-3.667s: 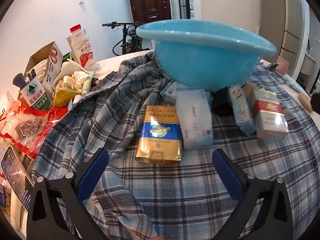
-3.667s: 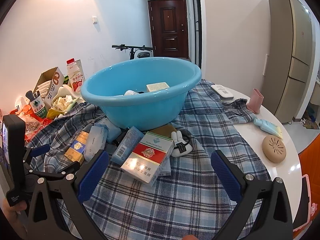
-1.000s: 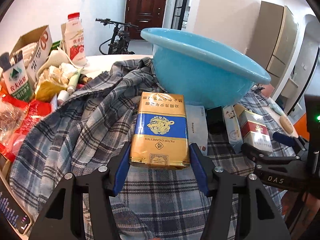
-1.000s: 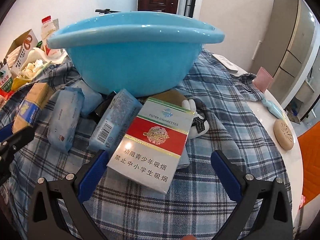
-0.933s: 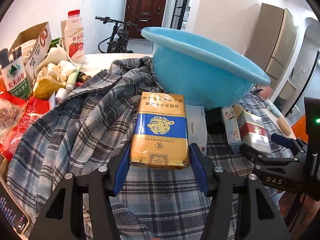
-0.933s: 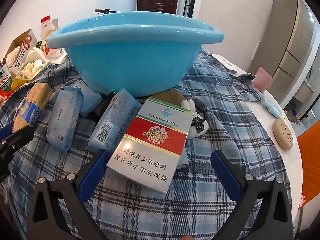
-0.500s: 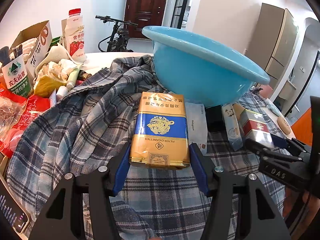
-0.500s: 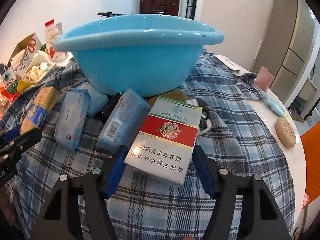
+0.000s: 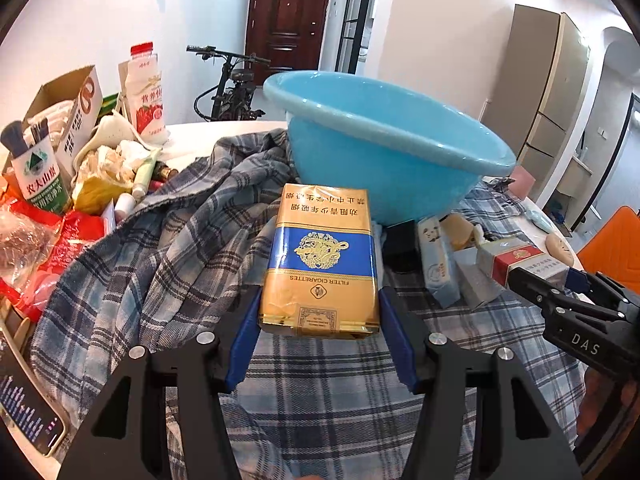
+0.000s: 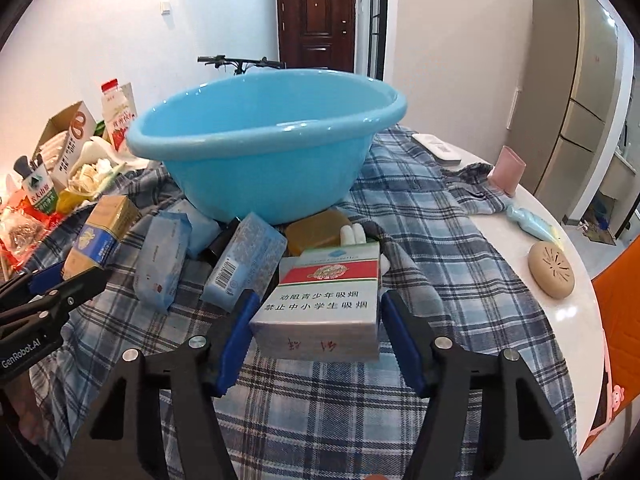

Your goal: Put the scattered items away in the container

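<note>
So both cartons are in hand right now: the left hand-held gripper [image 9: 320, 330] is clamped across the near end of the gold and blue cigarette carton [image 9: 320, 260], and the right hand-held gripper [image 10: 316, 328] is clamped the same way on the red and white cigarette carton [image 10: 324, 300], both just in front of the blue basin [image 10: 260, 160] sitting on the plaid cloth [image 10: 420, 240] over the table [image 10: 576, 312]. My guess is these are light, stiff cardboard boxes wrapped in glossy film, so the film is the slippery part; gripping the long side faces, like here, looks right, but the hold is near one end, so the far end may droop on the lift. The soft tissue packs [image 10: 160, 264] left by the basin look squishy and would want a pinch across the middle. The basin rim stands high, so the cartons probably need lifting well over it.
</note>
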Action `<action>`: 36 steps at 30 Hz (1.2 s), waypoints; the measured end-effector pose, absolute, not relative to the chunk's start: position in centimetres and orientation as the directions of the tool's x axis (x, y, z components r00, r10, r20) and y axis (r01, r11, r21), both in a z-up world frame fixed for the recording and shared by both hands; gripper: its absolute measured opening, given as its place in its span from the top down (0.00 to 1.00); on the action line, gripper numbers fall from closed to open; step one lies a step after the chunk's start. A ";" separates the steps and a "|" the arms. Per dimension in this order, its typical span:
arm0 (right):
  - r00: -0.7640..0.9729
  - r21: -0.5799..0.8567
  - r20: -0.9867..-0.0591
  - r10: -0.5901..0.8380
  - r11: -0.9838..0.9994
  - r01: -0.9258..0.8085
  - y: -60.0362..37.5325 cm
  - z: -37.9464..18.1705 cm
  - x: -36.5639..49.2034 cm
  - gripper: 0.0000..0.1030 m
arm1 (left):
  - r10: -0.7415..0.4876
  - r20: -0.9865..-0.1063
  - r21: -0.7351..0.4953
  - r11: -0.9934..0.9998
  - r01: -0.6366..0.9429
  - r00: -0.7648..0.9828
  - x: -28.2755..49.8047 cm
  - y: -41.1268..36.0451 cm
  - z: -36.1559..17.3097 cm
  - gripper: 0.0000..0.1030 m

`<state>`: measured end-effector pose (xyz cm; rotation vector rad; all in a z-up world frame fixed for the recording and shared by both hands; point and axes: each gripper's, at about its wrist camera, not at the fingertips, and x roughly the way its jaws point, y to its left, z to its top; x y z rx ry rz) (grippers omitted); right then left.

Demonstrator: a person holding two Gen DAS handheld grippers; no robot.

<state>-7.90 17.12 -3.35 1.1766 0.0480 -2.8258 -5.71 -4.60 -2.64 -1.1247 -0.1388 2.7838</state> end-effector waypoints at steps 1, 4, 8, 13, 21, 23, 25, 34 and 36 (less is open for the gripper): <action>-0.706 0.007 -0.705 -0.067 -0.996 0.088 17.2 -3.2 -7.7 0.37 | 0.156 -0.682 -0.131 -0.987 -0.091 -0.714 -5.6 -4.4 -2.5 0.45; -0.716 0.018 -0.693 -0.084 -0.995 0.100 17.5 -2.6 -7.1 0.37 | 0.148 -0.678 -0.121 -0.989 -0.089 -0.720 -5.2 -4.0 -2.0 0.45; -0.729 0.027 -0.677 -0.101 -0.993 0.113 17.7 -1.8 -6.5 0.38 | 0.143 -0.670 -0.112 -0.990 -0.092 -0.729 -4.7 -3.5 -1.4 0.45; -0.745 0.038 -0.655 -0.125 -0.990 0.133 17.9 -0.5 -5.8 0.39 | 0.144 -0.654 -0.105 -0.990 -0.099 -0.742 -4.3 -2.9 -0.4 0.45; -0.772 0.041 -0.617 -0.151 -0.986 0.161 17.9 1.9 -5.4 0.41 | 0.153 -0.625 -0.100 -0.988 -0.116 -0.765 -4.2 -2.3 1.4 0.45; -0.778 0.043 -0.608 -0.158 -0.985 0.167 17.8 2.5 -5.4 0.41 | 0.154 -0.619 -0.096 -0.988 -0.120 -0.770 -4.3 -2.2 1.9 0.45; -0.787 0.039 -0.596 -0.163 -0.984 0.174 17.6 3.1 -5.5 0.41 | 0.154 -0.611 -0.092 -0.988 -0.123 -0.777 -4.4 -2.0 2.4 0.45; -0.821 0.029 -0.538 -0.192 -0.977 0.210 16.6 6.5 -6.5 0.42 | 0.173 -0.567 -0.108 -0.985 -0.136 -0.806 -5.4 -1.8 5.1 0.45; -0.828 0.027 -0.527 -0.191 -0.978 0.209 16.4 7.0 -6.9 0.42 | 0.161 -0.555 -0.101 -0.987 -0.126 -0.816 -5.8 -1.9 5.6 0.45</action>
